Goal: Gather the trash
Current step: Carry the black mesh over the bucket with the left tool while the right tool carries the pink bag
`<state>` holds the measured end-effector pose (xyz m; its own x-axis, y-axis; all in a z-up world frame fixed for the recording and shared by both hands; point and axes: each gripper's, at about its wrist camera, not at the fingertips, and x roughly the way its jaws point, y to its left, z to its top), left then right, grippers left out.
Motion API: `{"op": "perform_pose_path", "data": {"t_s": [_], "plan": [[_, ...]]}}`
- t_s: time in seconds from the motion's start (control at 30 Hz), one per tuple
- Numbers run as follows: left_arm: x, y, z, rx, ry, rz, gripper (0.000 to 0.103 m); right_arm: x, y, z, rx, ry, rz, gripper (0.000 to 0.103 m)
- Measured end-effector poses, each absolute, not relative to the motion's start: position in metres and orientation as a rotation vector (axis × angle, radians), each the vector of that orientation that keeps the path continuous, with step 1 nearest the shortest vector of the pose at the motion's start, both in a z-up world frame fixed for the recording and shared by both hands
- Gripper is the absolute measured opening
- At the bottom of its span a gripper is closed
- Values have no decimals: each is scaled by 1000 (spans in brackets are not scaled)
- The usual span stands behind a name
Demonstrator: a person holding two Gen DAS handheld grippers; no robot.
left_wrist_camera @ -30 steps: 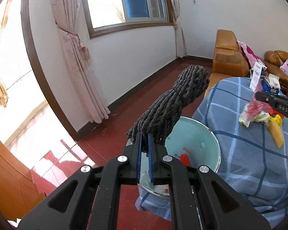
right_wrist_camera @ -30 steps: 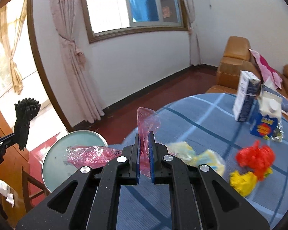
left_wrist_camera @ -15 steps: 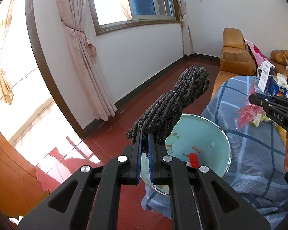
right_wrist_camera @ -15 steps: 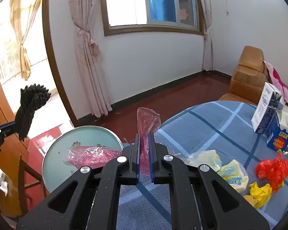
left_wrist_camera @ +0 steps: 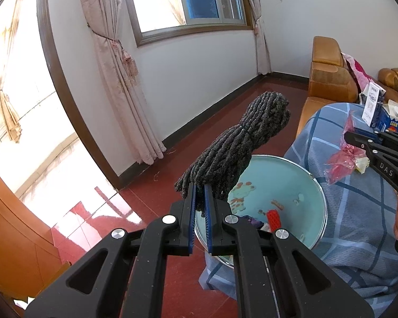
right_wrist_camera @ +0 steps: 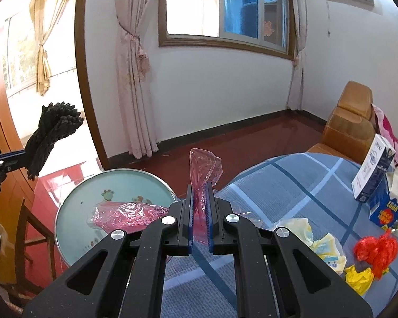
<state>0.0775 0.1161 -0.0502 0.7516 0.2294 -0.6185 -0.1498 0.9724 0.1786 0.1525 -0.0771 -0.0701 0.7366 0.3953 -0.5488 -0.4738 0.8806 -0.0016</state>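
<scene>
Trash on blue-checked table

Right gripper body: white letters "DAS" — seen from the left wrist view
Blue and yellow carton: yellow-and-red lettering on the front — too blurred to read
White and dark blue box: small print and a round logo, not legible
Elsewhere: nothing readable
</scene>
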Motion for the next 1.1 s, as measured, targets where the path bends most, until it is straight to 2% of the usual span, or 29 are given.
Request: {"op": "perform_pose_path", "data": {"t_s": [1.1], "plan": [[80,115,-55,122,708,185,6,146,-65,-74,-185,563,504,9]]}}
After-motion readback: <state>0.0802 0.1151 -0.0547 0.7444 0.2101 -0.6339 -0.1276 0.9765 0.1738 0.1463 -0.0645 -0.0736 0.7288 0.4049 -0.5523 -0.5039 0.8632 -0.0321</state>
